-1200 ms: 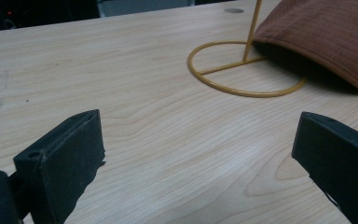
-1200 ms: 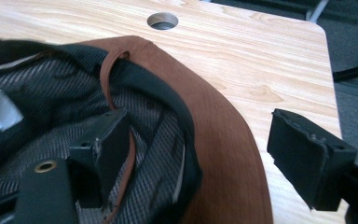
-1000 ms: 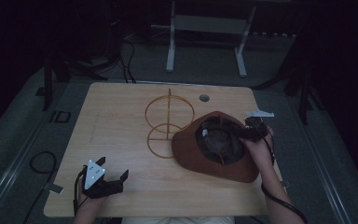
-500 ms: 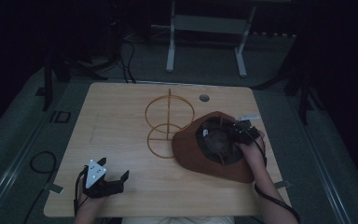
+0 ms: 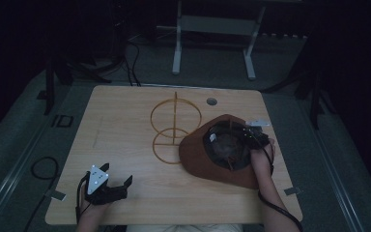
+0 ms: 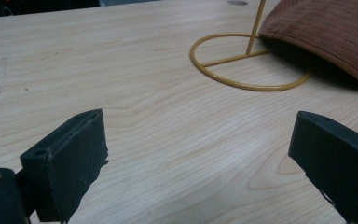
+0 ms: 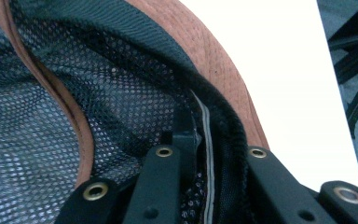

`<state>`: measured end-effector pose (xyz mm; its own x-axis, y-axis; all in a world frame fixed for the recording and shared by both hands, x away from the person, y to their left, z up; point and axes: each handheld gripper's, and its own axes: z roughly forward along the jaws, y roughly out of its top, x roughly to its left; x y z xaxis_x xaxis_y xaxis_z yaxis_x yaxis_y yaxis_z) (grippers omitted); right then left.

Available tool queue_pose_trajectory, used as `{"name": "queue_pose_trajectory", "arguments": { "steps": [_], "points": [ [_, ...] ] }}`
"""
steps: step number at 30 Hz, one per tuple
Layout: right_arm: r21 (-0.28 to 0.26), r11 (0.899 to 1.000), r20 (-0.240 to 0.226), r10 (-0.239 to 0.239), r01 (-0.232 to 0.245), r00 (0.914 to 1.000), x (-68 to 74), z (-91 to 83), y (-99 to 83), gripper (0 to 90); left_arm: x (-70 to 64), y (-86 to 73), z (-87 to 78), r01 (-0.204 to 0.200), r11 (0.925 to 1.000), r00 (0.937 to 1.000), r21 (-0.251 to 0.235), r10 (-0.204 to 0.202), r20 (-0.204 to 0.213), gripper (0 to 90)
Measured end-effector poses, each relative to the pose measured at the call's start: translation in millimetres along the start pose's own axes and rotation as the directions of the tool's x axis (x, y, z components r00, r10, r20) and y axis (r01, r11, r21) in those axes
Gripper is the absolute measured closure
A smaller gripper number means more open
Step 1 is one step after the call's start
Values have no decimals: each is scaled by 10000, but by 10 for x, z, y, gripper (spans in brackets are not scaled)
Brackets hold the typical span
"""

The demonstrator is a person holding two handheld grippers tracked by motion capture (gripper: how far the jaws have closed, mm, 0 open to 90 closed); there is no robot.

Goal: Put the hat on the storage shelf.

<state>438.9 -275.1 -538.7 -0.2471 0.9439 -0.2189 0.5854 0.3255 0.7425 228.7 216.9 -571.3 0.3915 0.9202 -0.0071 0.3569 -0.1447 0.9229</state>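
**Soft brown hat, pinched at the inner band**

Hat [image 5: 207, 162] lies upside down at the lower right of the high view, crown down on the table [image 5: 125, 125], its left brim overlapping the base ring of the yellow wire stand [image 5: 175, 126]. Brown stitched fabric outside, black mesh lining inside. Judged light and floppy: the brim sags where unsupported, so it should fold and droop when raised from one point. Cloth, not slippery, nothing to break.

Right gripper [image 5: 249, 134] sits at the hat's right rim, upper right of the hat in the high view. In the right gripper view its jaws are drawn together on the hat [image 7: 223, 84] rim, one inside against the mesh lining and sweatband, one outside. The rim, where band and seam double the cloth, looks the firmest place to hold; the mesh alone would likely stretch. A second hold on the opposite brim would keep it from collapsing.

Left gripper [image 5: 107, 186] rests at the lower left of the high view, well apart from the hat, jaws wide apart and empty over bare wood, as the left gripper view shows; the stand [image 6: 249, 60] and hat brim [image 6: 326, 37] lie in its upper right.

Count: one hat, one wire stand (two rings on one upright), two grippers, one table with one round grommet [image 5: 211, 101] near its far edge
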Motion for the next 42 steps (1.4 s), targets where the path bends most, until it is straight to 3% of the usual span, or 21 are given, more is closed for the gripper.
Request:
{"name": "queue_pose_trajectory", "arguments": {
  "steps": [4,13,22,27,29,34,42],
  "points": [
    [-665,9966,-41,476,-478,9989,-67,-148,43,831,-13,5,0,-69,10000,10000,-15,69,21,51],
    [-1816,9767,-284,1112,-1146,9934,-247,-517,142,834,-10,6,0,-55,10000,10000,-42,55,10,51],
    [-2867,9473,-317,1399,-1431,9897,-379,-894,253,836,-46,46,-7,-90,10000,9997,2,90,222,51],
    [-3324,9249,-508,1779,-1846,9827,-478,-1076,253,835,-87,128,-46,170,9998,9985,-57,-167,516,51],
    [-3441,9220,-431,1736,-1778,9839,-504,-1133,249,835,-112,194,-81,147,9998,9985,-94,-142,529,51],
    [-3749,9045,-751,1889,-2032,9791,-573,-1293,226,835,-197,389,-171,318,9984,9966,-470,-281,770,52],
    [-4211,8856,-724,1824,-1958,9806,-623,-1583,266,834,-408,883,-320,-124,9950,9941,-991,230,1061,54]
  ]
}}
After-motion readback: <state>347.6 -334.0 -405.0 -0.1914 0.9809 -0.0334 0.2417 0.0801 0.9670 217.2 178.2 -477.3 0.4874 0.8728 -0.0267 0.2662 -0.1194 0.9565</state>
